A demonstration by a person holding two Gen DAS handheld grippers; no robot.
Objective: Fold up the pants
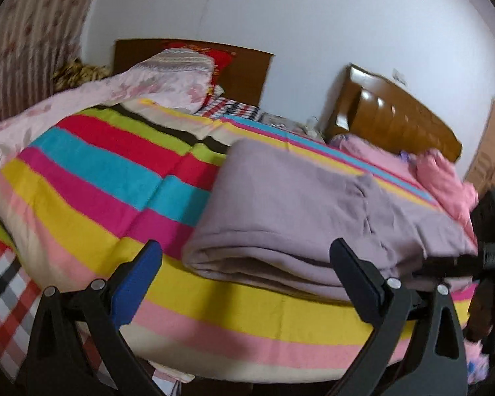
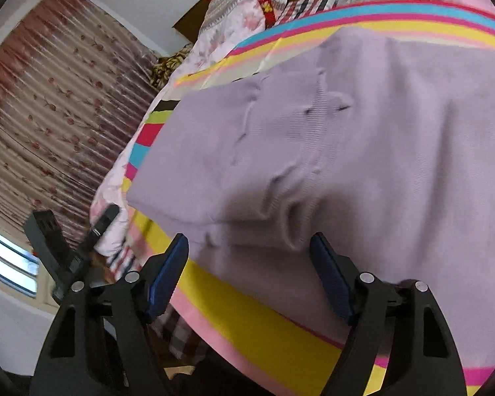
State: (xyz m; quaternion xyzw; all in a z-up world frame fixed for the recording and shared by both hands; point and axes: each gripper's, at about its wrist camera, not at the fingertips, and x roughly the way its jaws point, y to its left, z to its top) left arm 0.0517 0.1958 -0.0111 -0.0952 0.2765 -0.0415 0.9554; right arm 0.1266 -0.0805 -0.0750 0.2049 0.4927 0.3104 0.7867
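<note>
The pants (image 1: pixel 280 204) lay on the striped bed (image 1: pixel 92 178), already doubled over in layers, with the rounded fold toward the near edge. Both the left tool (image 1: pixel 247 274) and the right tool (image 2: pixel 249 260) stood wide and held nothing, just short of that edge. The folding looked nearly done; a further fold would call for pinching the near edge and carrying it across.

lilac pants (image 1: pixel 290 204) lie folded in layers (lightly creased) on the striped blanket (image 1: pixel 92 178).
</note>
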